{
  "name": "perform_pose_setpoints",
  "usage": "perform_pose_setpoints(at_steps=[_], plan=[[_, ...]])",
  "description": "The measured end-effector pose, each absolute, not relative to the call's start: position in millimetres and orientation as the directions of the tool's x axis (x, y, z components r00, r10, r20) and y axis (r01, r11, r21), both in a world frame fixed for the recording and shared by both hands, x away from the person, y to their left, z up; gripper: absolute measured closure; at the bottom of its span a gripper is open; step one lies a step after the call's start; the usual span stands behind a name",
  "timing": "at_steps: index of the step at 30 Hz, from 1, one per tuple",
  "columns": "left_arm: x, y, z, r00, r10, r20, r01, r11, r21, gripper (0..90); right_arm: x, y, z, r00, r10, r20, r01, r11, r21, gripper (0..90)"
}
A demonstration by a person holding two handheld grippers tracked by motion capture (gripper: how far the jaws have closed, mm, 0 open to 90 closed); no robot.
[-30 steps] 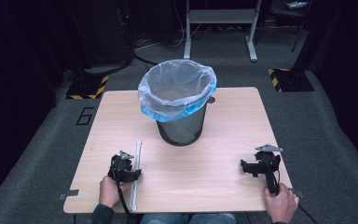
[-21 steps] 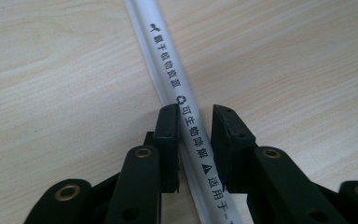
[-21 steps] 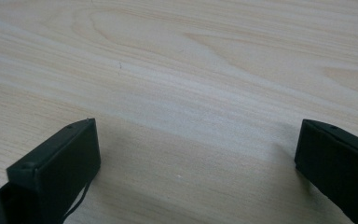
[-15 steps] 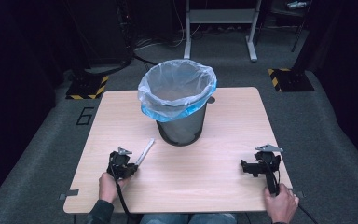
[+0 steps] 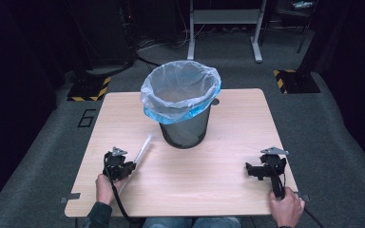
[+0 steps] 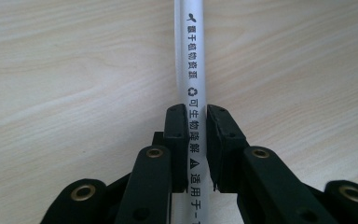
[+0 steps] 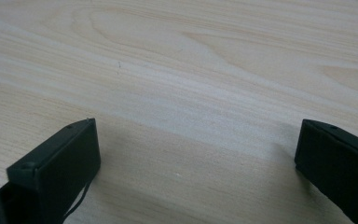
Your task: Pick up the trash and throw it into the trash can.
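A long white paper-wrapped straw (image 5: 142,149) with black print (image 6: 192,70) sticks out from my left gripper (image 5: 123,167) toward the bin, low over the table's front left. In the left gripper view the gripper (image 6: 196,116) is shut on the straw, one jaw on each side of it. A black mesh waste bin (image 5: 183,128) lined with a clear and blue bag (image 5: 180,88) stands at the table's middle. My right gripper (image 5: 251,170) rests at the front right; its jaws stand wide apart over bare wood in the right gripper view (image 7: 196,140).
The light wooden table (image 5: 228,123) has bare wood between the two grippers and on both sides of the bin. Beyond it lie grey floor, dark equipment, and yellow-black striped feet (image 5: 292,78).
The left gripper has swung the straw from pointing straight away to angling right toward the bin, and shifted slightly forward. The right gripper has stayed still.
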State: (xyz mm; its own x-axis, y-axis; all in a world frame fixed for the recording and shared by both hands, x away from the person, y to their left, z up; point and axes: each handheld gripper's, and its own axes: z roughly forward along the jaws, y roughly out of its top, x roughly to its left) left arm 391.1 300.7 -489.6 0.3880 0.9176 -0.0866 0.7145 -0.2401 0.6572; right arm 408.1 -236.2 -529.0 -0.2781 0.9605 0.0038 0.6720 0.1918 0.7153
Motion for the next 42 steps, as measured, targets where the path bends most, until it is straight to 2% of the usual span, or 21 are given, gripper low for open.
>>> perform_pose_setpoints(at_steps=[12, 42], plan=[[391, 315, -473, 0.372, 0.921, -0.116, 0.680, -0.186, 0.709, 78.9, 408, -236, -529, -0.279, 0.960, 0.004, 0.672, 0.193, 0.715, 0.0], [398, 328, -419, 0.378, 0.922, -0.082, 0.596, -0.175, 0.784, 78.4, 408, -237, -529, -0.286, 0.958, 0.005, 0.673, 0.198, 0.713, 0.0]])
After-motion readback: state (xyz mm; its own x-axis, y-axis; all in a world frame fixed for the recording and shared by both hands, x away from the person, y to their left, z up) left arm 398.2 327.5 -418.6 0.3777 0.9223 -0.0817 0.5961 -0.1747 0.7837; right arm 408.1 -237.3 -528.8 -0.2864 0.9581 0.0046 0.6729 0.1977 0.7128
